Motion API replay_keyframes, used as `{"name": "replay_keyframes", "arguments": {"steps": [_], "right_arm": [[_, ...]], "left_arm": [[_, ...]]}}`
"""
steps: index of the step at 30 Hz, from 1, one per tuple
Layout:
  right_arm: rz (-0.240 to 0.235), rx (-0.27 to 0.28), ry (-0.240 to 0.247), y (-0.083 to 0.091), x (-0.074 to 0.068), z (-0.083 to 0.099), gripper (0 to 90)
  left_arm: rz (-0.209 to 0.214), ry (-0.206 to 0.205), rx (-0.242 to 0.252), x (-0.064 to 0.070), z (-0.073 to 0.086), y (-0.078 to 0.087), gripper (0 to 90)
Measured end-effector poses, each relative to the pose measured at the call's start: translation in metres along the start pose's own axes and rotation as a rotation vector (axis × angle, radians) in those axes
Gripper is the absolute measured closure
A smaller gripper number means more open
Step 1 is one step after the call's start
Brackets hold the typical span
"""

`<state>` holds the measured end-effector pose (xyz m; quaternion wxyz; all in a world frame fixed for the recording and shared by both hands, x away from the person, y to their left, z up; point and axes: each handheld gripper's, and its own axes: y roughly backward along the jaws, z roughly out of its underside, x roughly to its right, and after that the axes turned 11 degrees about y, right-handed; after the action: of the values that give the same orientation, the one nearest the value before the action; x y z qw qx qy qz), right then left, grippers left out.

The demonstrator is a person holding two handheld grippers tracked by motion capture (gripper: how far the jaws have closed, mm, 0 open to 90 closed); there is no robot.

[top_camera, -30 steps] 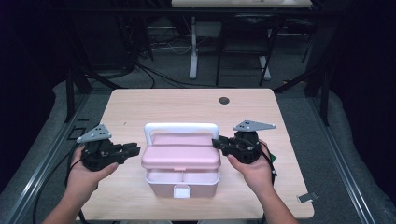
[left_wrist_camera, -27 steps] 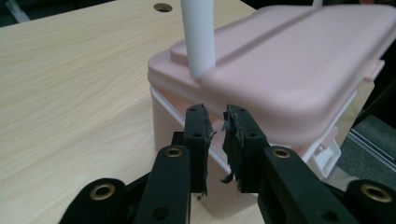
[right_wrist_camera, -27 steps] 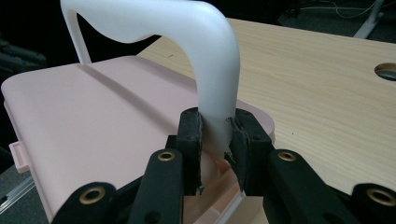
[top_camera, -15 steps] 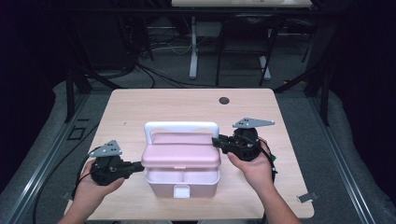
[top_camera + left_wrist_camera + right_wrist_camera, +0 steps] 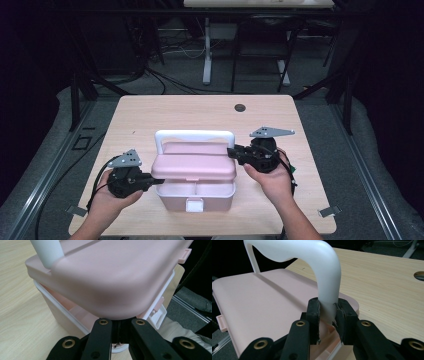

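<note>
While propped only partway open, sits as a pink box (image 5: 195, 195) at the near middle of the table (image 5: 200, 112), clasp (image 5: 194, 205) facing the person so that both sides can be reached evenly. Shows its lid (image 5: 194, 167) raised off the white-rimmed base at the front, with a slice of the divided inside on view beneath, which probably means opening is the job in hand. Carries a white handle (image 5: 194, 135) standing upright across the back of the lid, a ready lever for tilting it. Held there by the right gripper (image 5: 234, 153), coming in from the box's right side: in the right gripper view, fingers (image 5: 314, 312) pressed tight on either side of the handle's (image 5: 324, 277) near post, low down where it meets the lid, presumably for a firm, non-slipping hold close to the pivot. Met on the other side by the left gripper (image 5: 157, 181), tucked in under the lid's left front corner, likely to support or nudge that corner upward so the lid rises level rather than twisting. Cannot tell from the left gripper view whether its fingers pinch the rim or merely rest below it, since the lid (image 5: 112, 277) overhangs and hides the tips; drawn close together, though, with only a thin gap between. Farther off, just bare wood and a small dark hole (image 5: 240, 107) near the far edge, well apart from the box.
</note>
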<state>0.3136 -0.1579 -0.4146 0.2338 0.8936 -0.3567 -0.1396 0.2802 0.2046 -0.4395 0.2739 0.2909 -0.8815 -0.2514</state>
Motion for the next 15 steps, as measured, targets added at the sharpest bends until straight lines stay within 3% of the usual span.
{"name": "replay_keyframes", "arguments": {"steps": [8, 15], "right_arm": [[0.023, 0.019, 0.002, 0.009, 0.002, 0.002, 70.7], [0.046, 0.01, 0.033, 0.022, -0.001, 0.01, 81.8]], "left_arm": [[0.0, -0.002, 0.003, 0.0, -0.006, 0.002, 89.9], [-0.014, -0.004, 0.03, 0.0, -0.024, 0.007, 89.9]]}}
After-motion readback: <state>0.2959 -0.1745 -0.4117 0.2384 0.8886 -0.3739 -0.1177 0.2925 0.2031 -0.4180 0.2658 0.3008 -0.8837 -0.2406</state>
